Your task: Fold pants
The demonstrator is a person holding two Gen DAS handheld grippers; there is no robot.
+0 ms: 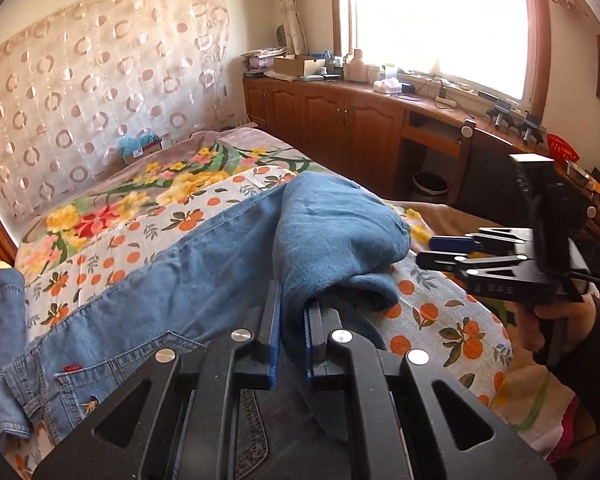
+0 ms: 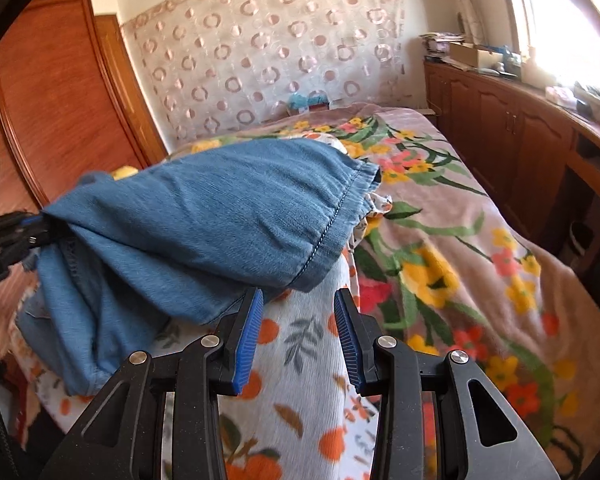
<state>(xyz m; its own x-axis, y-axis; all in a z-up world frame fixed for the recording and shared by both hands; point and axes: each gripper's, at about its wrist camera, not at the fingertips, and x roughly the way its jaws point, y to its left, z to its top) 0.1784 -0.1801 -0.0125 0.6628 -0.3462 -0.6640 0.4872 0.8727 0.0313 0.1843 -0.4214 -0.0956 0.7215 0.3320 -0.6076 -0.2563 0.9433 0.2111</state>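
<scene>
Currently the left gripper (image 1: 291, 328) is clamped on a bunched fold of the jeans (image 1: 188, 264), while the right gripper (image 2: 298, 336) stands open and empty just beside the lifted leg hem (image 2: 332, 232). Beyond them the denim lies across the orange-print sheet (image 2: 300, 360) on the bed (image 2: 480, 248). Soft, fairly heavy cloth — it will likely sag, so take the stitched hem or waistband.

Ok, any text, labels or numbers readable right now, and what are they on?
"045", possibly with a faint character before it: embossed on the side of the right gripper, seen in the left wrist view.
Small red tab on the back pocket of the jeans: too small to read.
Boxes and bottles on the wooden cabinet by the window: labels too blurred to read.
</scene>
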